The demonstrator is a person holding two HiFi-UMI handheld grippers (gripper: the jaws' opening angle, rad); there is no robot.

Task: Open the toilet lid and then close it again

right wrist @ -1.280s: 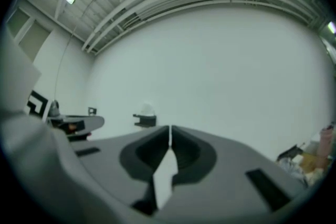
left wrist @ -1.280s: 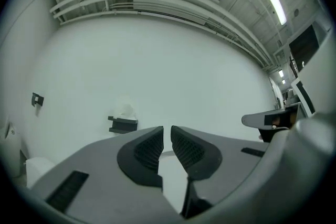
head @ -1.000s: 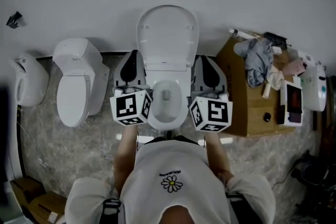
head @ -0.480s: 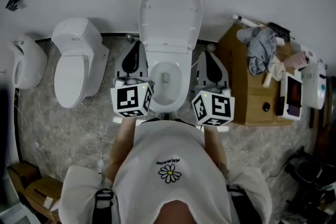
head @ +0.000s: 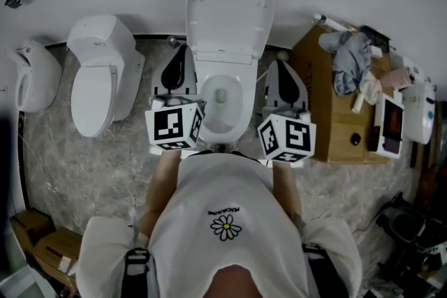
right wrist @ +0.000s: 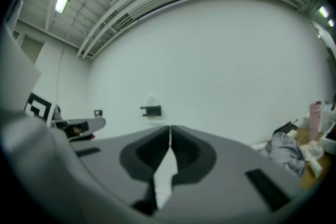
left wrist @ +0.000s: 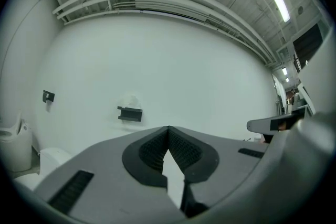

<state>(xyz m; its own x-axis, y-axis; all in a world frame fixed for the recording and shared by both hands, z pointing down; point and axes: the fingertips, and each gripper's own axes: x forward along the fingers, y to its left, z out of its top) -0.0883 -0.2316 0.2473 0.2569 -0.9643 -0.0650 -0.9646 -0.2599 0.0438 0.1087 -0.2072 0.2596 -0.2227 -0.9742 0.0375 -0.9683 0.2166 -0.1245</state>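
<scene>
Your way to the raised lid (head: 229,10) is open above the bowl (head: 239,118); a second toilet (head: 94,91) stands left, a cluttered box (head: 328,129) close right.

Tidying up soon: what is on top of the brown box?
On the brown box: a crumpled grey cloth, a pale rag beside it and a white tube at the back edge. Anything under the cloths is covered.

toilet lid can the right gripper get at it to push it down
Probably yes. The lid stands raised, the right gripper, jaws shut, sits beside the bowl in front of it, and nothing lies between them.
</scene>
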